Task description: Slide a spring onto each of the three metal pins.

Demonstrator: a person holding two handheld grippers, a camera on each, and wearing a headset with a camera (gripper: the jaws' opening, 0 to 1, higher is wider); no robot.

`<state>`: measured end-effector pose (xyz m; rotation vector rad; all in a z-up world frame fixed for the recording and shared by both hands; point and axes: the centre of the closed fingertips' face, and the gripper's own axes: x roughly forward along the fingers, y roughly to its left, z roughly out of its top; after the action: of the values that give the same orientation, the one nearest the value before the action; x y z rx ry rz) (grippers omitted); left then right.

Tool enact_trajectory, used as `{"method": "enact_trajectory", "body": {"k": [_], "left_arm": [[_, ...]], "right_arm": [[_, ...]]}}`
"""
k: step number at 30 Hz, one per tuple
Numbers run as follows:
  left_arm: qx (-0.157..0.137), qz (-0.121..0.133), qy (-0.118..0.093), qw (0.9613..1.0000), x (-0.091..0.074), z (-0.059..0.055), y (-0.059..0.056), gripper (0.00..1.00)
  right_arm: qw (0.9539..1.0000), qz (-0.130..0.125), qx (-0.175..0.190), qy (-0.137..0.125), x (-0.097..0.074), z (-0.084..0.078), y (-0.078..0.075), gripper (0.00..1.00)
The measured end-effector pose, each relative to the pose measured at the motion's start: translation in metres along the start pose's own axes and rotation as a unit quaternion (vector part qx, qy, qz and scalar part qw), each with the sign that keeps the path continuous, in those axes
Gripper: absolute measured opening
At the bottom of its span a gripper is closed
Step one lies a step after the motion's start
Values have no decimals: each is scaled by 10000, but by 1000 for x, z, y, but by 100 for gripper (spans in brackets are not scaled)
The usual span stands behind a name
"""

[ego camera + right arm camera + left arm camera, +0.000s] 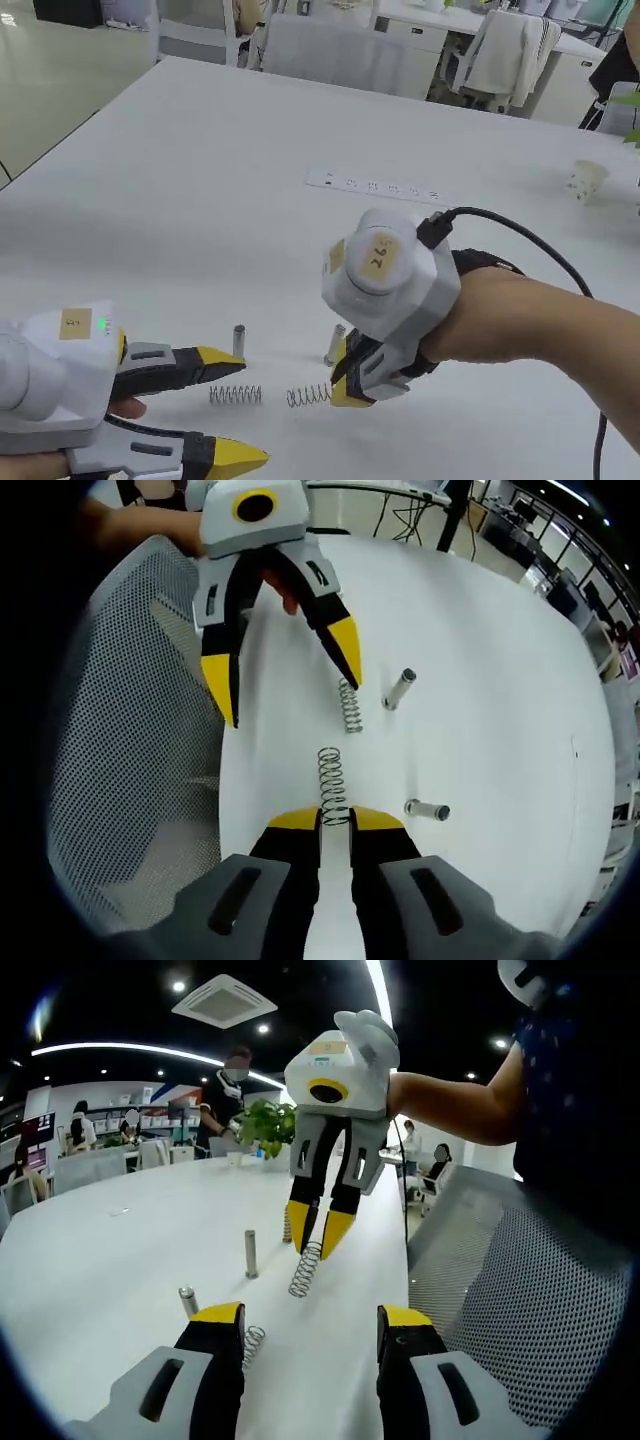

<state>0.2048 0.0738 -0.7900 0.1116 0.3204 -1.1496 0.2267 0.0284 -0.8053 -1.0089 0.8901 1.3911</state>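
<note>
Yellow right claw (pixel 335 818) is clamped on a spring (pixel 330 775); left claw (pixel 312 1318) is apart. Hold the spring straight above the right pin (pixel 335 345).

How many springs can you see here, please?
2. The loose spring lies on the table near the left gripper; the held spring is pinched by the right gripper. Others may be hidden.

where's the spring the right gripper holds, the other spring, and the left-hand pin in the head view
held spring (pixel 331 780): right gripper view, middle coils
other spring (pixel 235 395): head view, middle coils
left-hand pin (pixel 239 341): head view, mid shaft
</note>
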Motion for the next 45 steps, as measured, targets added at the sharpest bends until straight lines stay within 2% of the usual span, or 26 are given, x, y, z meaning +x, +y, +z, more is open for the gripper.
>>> {"method": "enact_trajectory", "body": {"k": [24,45], "left_arm": [[339,-161,-55,9993,8,6,-5,31],[621,-190,-159,9978,12,11,-4,9]], "right_arm": [[9994,33,-355,13,-7,24,12,8],[9989,50,-462,18,-10,33,17,8]]}}
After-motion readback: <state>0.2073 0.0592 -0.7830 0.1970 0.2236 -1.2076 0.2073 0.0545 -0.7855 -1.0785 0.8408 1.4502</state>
